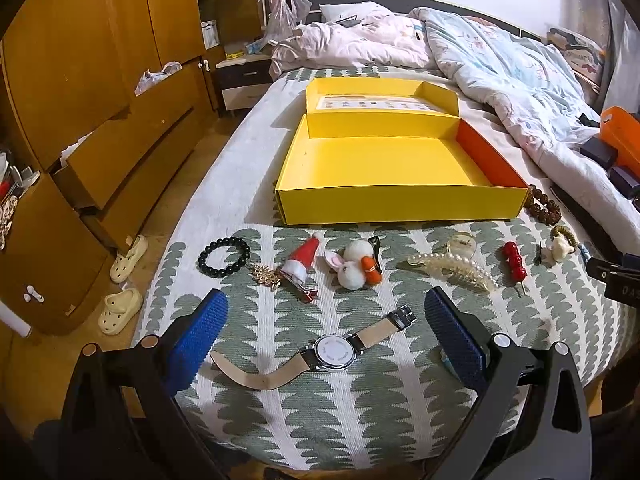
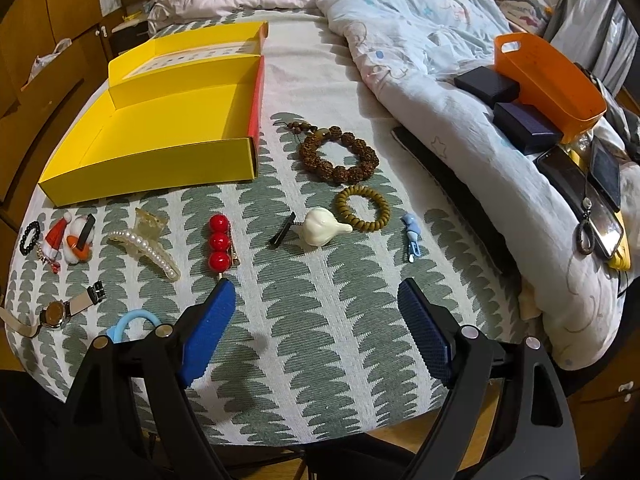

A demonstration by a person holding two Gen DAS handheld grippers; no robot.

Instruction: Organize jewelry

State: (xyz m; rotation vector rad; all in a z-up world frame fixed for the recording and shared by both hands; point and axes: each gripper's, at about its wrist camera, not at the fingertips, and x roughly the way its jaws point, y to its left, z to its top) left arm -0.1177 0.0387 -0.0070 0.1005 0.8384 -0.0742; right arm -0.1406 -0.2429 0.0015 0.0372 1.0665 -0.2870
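Jewelry pieces dot the bedspread (image 2: 320, 320) below the yellow box (image 1: 400, 204), wristwatch (image 1: 332, 354) between the left gripper's (image 1: 326, 334) spread fingers, right gripper (image 2: 316, 316) released too.

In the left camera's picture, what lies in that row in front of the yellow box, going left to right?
Black bead bracelet → Santa hat clip → bunny clip → pearl claw clip → red bead pin → white garlic-shaped charm.

Jewelry (image 2: 340, 156) beside seemingly empty yellow box (image 1: 384, 168)
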